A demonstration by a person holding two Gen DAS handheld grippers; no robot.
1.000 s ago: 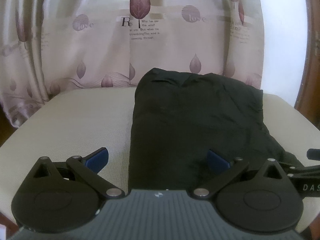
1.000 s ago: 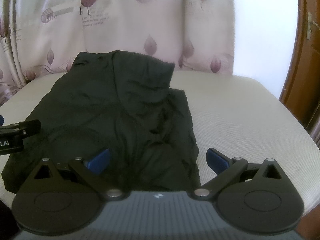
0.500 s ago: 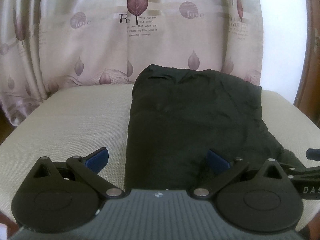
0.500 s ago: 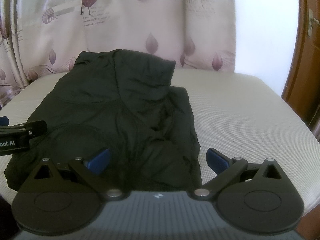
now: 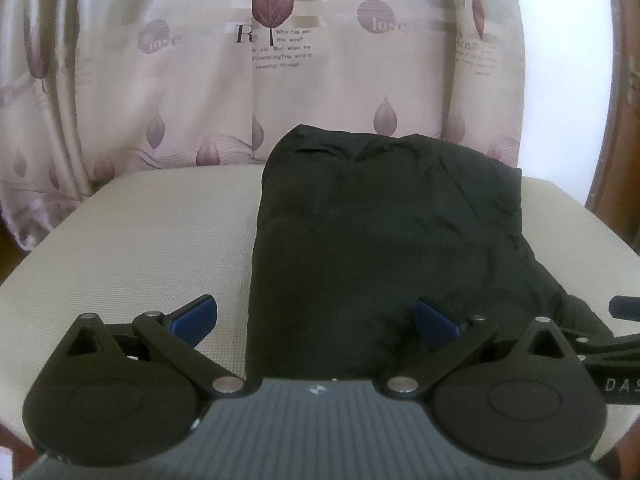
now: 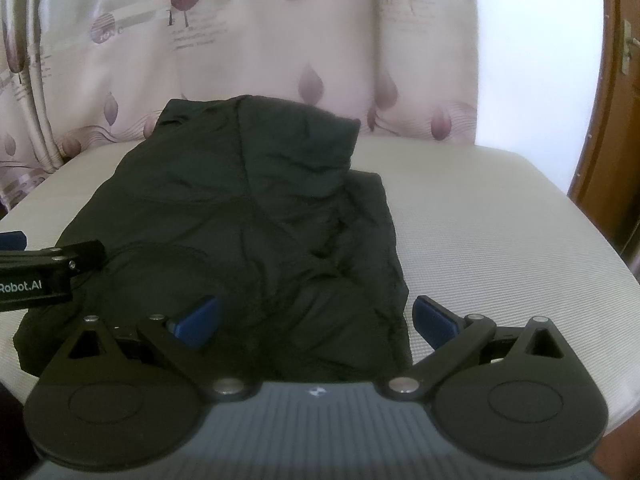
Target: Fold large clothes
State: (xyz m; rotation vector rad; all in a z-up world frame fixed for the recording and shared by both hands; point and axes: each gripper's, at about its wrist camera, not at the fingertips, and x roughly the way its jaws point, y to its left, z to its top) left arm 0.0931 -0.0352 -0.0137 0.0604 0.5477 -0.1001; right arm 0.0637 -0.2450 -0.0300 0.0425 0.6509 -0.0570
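Note:
A black garment (image 5: 384, 240) lies folded into a long rectangle on a cream woven surface (image 5: 152, 240); it also shows in the right wrist view (image 6: 256, 216). My left gripper (image 5: 316, 320) is open and empty, its blue pads (image 5: 196, 318) straddling the garment's near left edge. My right gripper (image 6: 316, 320) is open and empty over the garment's near right edge, with one pad (image 6: 436, 318) above the cream surface. Each gripper shows in the other's view, the right one (image 5: 616, 344) and the left one (image 6: 44, 268), at the frame's edge.
A pale curtain (image 5: 280, 60) with purple leaf prints hangs right behind the surface. A brown wooden door frame (image 6: 612, 120) stands at the right. The surface's front edge lies just under both grippers.
Both grippers have drawn back and risen slightly, so the garment sits a little lower in both views. The garment has not moved and both grippers stay open.

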